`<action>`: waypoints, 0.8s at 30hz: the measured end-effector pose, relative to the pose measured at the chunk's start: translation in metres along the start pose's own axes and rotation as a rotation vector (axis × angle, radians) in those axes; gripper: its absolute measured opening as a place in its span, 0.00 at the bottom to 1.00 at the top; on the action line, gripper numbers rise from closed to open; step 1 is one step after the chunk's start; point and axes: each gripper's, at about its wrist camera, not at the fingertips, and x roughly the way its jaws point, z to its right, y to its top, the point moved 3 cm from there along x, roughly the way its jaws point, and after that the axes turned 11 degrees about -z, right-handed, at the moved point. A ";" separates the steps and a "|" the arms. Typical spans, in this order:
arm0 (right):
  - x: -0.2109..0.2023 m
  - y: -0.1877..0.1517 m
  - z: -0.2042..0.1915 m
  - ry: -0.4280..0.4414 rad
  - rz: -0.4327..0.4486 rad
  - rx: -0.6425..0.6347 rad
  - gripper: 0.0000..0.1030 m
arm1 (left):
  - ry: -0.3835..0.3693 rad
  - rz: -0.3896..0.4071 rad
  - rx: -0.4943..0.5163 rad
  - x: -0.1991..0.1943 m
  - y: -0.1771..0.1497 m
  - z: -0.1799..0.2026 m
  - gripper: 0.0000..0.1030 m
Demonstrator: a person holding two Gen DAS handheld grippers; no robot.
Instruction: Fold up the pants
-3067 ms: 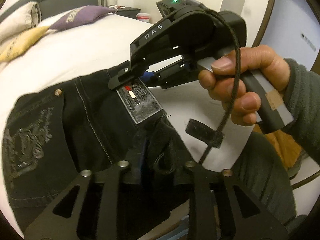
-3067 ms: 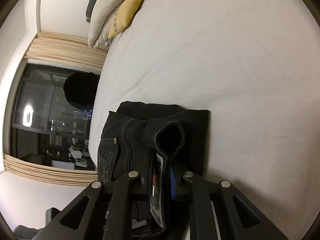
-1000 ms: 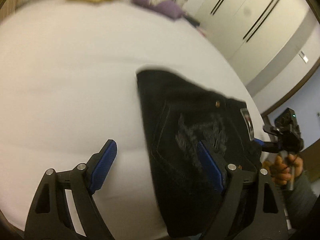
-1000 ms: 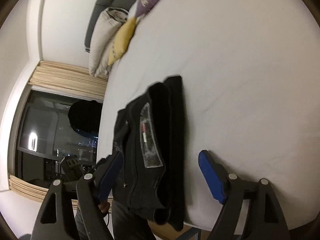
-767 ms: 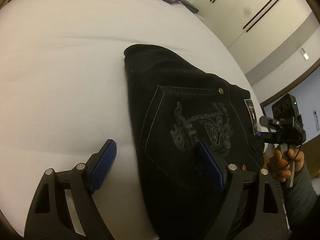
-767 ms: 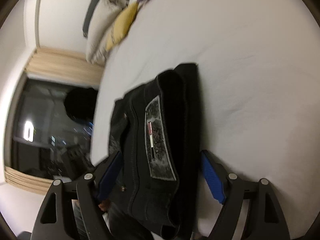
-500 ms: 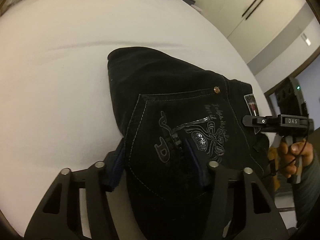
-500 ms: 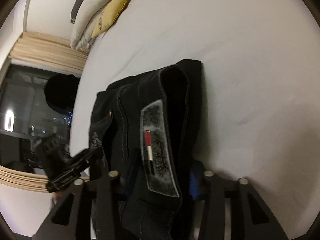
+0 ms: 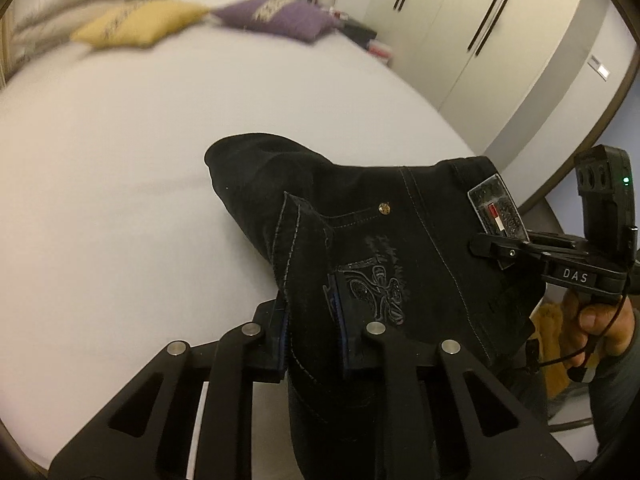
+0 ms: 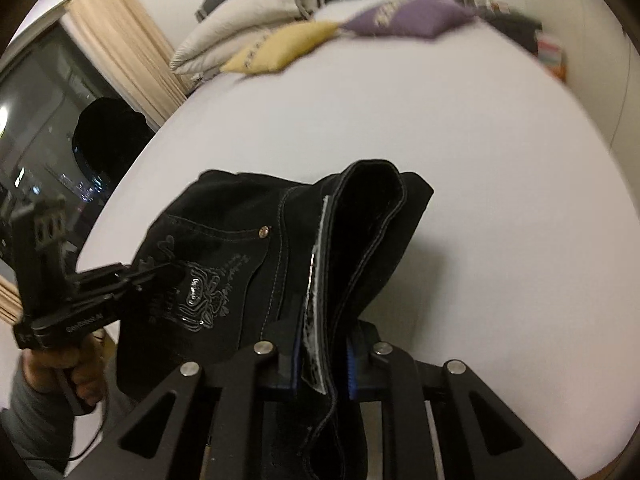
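On the white bed (image 9: 120, 168), my left gripper (image 9: 312, 320) and right gripper (image 10: 322, 344) are closing on the folded black jeans (image 9: 380, 248), whose thick layers, I judge, could slip free and unfold.

You face a white bed (image 9: 120, 128) with yellow (image 9: 136, 24) and purple (image 9: 276, 18) pillows at its head, white wardrobes (image 9: 460, 28) beyond, beige curtains (image 10: 124, 52) beside a dark window (image 10: 48, 128).

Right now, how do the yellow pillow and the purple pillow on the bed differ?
The yellow pillow lies nearer the stacked grey-white bedding; the purple pillow lies nearer the wardrobe side. The yellow one looks flatter, the purple one plumper. Both carry a pale printed band and rest at the head of the white bed.
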 end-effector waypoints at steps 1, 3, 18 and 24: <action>-0.003 0.006 -0.002 -0.009 0.013 -0.011 0.18 | 0.009 0.017 0.004 -0.006 0.007 -0.001 0.16; -0.006 0.020 -0.004 -0.022 0.030 -0.031 0.18 | 0.024 0.033 0.008 -0.011 0.022 -0.003 0.16; 0.079 0.118 0.067 -0.039 -0.063 0.051 0.19 | 0.173 -0.041 0.005 0.097 0.108 -0.031 0.18; 0.101 0.102 0.119 0.123 -0.056 0.206 0.44 | 0.229 -0.051 -0.001 0.122 0.096 -0.040 0.40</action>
